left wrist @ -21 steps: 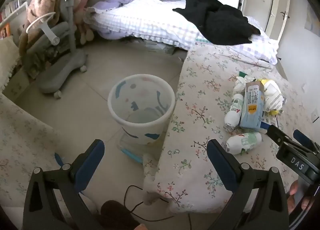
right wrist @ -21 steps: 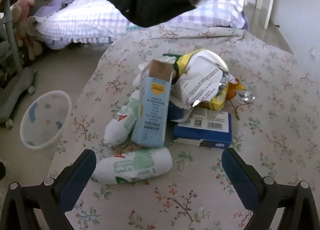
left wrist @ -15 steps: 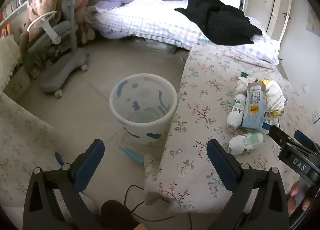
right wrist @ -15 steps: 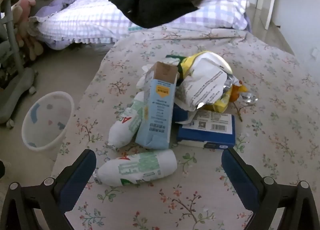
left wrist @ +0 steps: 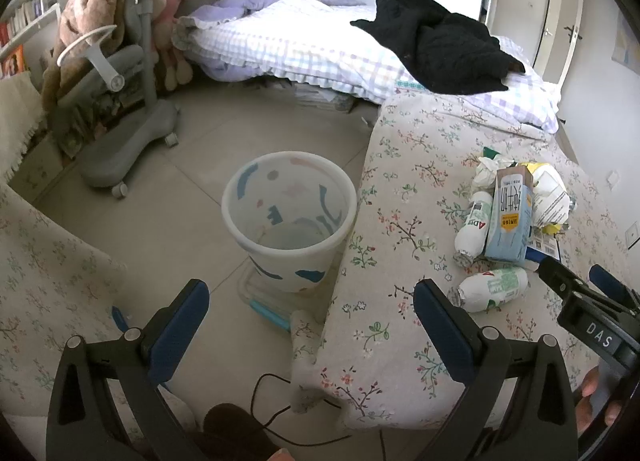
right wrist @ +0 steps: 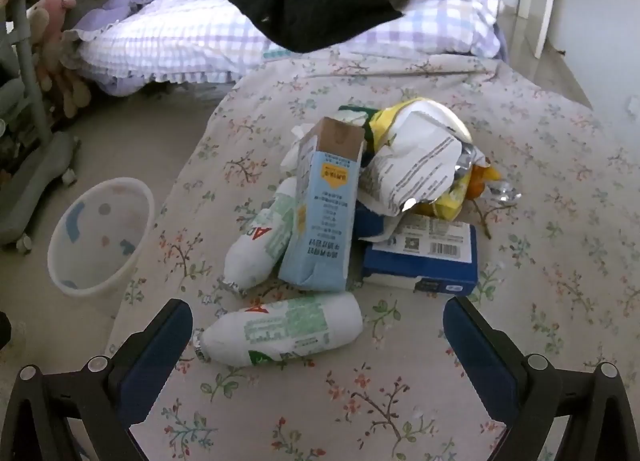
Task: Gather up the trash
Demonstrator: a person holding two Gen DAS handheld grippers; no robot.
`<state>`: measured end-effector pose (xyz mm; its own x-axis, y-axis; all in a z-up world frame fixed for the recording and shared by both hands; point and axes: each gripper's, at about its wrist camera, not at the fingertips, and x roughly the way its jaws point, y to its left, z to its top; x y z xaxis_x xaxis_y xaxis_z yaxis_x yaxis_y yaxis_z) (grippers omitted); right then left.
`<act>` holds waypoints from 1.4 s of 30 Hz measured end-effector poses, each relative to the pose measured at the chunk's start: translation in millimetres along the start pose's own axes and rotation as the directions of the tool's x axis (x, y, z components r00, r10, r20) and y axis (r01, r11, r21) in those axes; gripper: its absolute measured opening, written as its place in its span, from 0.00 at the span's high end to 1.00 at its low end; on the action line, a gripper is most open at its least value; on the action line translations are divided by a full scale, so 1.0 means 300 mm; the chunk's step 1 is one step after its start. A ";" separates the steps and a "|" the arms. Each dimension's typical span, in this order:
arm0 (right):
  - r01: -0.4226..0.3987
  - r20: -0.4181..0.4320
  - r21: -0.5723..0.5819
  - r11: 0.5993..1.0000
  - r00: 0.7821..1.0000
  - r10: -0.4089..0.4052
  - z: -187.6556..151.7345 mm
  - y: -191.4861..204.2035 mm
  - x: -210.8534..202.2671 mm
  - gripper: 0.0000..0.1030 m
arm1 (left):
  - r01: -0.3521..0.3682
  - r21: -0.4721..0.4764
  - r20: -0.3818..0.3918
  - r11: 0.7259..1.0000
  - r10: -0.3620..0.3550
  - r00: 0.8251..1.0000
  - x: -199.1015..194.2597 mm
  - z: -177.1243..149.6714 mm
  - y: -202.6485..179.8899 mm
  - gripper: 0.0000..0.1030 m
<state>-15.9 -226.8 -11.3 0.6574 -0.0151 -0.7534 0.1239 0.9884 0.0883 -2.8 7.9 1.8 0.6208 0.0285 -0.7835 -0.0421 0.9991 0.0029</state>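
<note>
In the left wrist view, the left gripper (left wrist: 310, 311) hangs with its jaws wide apart and holding nothing, above the floor at the near left edge of the floral-covered surface (left wrist: 404, 197). A white patterned bin (left wrist: 289, 221) stands on the floor just left of that surface. The trash pile (left wrist: 508, 217) lies to the right on the surface.

In the right wrist view, the right gripper (right wrist: 316, 335) has its jaws spread wide and holds nothing, flanking a white bottle (right wrist: 282, 329) lying on its side at the near edge of the pile. Behind it a light blue carton (right wrist: 324, 217) leans on a second bottle (right wrist: 258, 247), with a dark blue box (right wrist: 424, 255) and crumpled wrappers (right wrist: 416, 165) to the right.
</note>
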 end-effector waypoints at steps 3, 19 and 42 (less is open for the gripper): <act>0.003 0.004 -0.002 1.000 1.000 -0.003 -0.002 0.002 0.000 0.00 | 0.000 -0.001 -0.004 1.000 0.000 1.000 0.004 0.012 0.012 0.00; -0.001 -0.006 0.011 1.000 1.000 0.001 -0.001 -0.003 0.001 0.00 | -0.006 -0.006 -0.002 1.000 0.006 1.000 0.000 0.015 0.021 0.00; -0.022 0.020 0.037 0.999 1.000 0.021 0.031 -0.001 -0.033 0.00 | -0.024 -0.027 0.034 0.999 0.025 0.999 -0.022 0.030 0.050 0.00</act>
<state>-15.5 -228.2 2.4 0.6747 0.0030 -0.7381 0.1371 0.9821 0.1293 -0.6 23.1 12.6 0.6458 0.0545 -0.7616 -0.0783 0.9969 0.0050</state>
